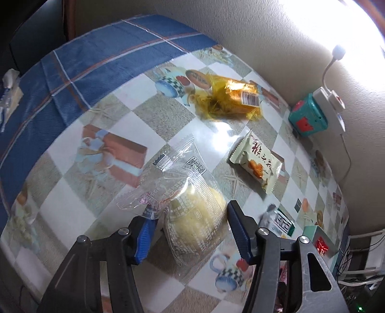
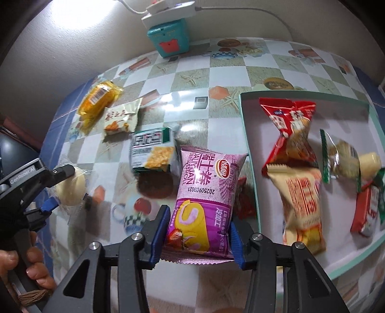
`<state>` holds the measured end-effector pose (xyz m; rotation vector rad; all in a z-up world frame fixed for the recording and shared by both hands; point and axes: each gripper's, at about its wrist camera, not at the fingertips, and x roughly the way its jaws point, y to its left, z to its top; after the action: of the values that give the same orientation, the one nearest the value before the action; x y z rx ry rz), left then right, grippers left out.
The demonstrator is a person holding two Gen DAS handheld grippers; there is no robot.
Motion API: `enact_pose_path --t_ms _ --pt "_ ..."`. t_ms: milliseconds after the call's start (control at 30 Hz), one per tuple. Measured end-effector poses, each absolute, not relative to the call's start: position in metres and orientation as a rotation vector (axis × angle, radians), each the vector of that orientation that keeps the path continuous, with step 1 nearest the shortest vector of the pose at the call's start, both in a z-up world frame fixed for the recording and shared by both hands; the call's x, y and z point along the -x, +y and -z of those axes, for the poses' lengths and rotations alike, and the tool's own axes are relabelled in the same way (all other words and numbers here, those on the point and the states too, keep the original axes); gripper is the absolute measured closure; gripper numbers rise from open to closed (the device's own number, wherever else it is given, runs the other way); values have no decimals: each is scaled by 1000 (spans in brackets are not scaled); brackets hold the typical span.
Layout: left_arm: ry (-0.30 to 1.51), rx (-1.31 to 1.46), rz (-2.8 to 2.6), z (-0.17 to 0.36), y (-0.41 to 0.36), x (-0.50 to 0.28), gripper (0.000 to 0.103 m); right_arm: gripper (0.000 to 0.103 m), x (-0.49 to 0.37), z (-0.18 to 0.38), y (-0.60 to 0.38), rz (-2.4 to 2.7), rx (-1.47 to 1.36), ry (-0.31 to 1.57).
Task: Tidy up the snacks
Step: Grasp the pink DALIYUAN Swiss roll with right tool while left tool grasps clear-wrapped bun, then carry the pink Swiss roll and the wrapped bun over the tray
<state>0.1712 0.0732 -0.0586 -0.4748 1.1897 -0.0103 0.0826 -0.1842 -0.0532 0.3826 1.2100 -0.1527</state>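
Note:
My left gripper [image 1: 187, 226] straddles a pale yellow cake in a clear wrapper [image 1: 192, 221]; the jaws stand wide, the right pad touching the wrapper. It also shows in the right wrist view [image 2: 69, 187]. My right gripper [image 2: 196, 231] is shut on a purple Swiss-roll pack [image 2: 204, 195], held just left of the white tray with a green rim [image 2: 250, 149]. The tray holds a red bag [image 2: 291, 134], a beige-orange pack [image 2: 300, 199] and several small sweets. On the table lie a yellow pack [image 1: 238, 98], a cream pack [image 1: 257, 161] and a green-white cracker pack [image 2: 151, 149].
A teal cube toy [image 2: 168, 36] and a white power strip [image 2: 168, 12] stand by the wall. A blue checked cloth [image 1: 84, 62] covers the table's far left. A dark round biscuit [image 2: 155, 185] lies beside the purple pack. A person's hand [image 2: 21, 269] holds the left gripper.

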Motion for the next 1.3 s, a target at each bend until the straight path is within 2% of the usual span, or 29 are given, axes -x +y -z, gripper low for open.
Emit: enact_pose_path --t_ms 767,1300 --pt "1010 434 93 -23 23 -121 43 54 -46 -15 -203 123 -416 1043" --pt "984 318 214 -41 -53 -99 43 54 -24 -24 -269 215 -551 976"
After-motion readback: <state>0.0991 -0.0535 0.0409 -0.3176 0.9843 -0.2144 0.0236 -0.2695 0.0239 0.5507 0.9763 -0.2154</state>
